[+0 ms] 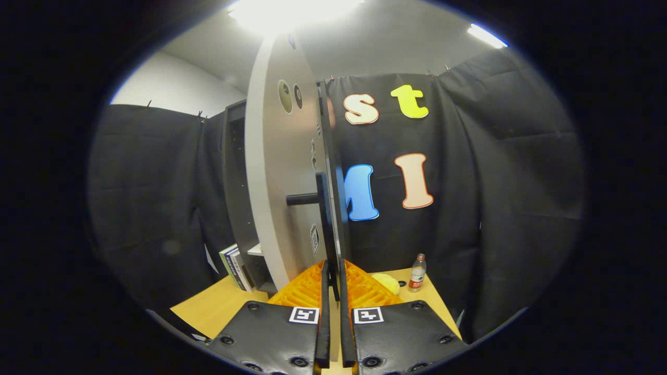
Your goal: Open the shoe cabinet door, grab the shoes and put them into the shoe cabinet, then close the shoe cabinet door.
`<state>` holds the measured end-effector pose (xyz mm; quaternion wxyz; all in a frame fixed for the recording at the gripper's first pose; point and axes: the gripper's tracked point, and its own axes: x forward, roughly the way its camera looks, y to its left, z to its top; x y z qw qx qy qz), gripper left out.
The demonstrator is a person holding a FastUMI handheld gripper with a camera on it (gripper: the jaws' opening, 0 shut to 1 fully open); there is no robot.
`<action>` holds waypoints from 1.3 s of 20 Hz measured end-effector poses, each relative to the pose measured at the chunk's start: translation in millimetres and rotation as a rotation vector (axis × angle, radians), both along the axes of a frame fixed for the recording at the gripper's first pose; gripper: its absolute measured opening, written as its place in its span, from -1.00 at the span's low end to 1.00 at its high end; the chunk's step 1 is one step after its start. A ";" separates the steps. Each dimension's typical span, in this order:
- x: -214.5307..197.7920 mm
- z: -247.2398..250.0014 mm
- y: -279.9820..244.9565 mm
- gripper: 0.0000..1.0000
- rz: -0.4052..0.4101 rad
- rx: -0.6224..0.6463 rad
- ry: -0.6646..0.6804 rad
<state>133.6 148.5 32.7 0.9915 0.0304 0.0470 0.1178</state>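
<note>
1. With the cabinet door swung edge-on, the gripper is nearly clenched around the handle's lower end; whether both fingers press on it is unclear.
2. Swing along the hinge arc, keeping the handle centred between the fingers.
3. A yellow thing, possibly a shoe, lies on the surface, just right of the fingers.

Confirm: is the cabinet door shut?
No, the door stands swung out from the cabinet, and the gripper is closed on its handle.

The cabinet door at frame centre was pale grey with a black handle; the table, lower left, was light wood; the bottle's cap was red.
</note>
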 end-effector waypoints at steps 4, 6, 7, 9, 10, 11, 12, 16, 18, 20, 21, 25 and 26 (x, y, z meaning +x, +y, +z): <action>-38.9 -0.8 -1.7 -0.81 -0.038 0.011 0.013; -54.8 1.1 -0.7 -0.81 -0.042 0.001 0.022; -64.5 -0.5 3.9 -0.62 -0.032 0.001 0.036; -87.0 -3.3 17.7 -0.24 -0.009 -0.015 0.059; -92.4 -3.4 30.2 -0.06 0.020 -0.019 0.062; -100.4 -6.8 47.9 0.06 0.057 -0.016 0.074; -108.3 -10.4 65.7 0.17 0.102 -0.016 0.085; -125.1 -50.9 117.4 0.63 0.216 -0.073 0.150; -121.4 -67.8 146.8 0.74 0.263 -0.045 0.188; -109.6 -97.2 167.5 0.85 0.283 -0.048 0.247; -104.6 -110.0 176.7 0.87 0.294 -0.043 0.272; -90.7 -169.1 214.3 0.96 0.336 -0.068 0.402; -86.8 -183.4 219.9 0.96 0.344 -0.080 0.435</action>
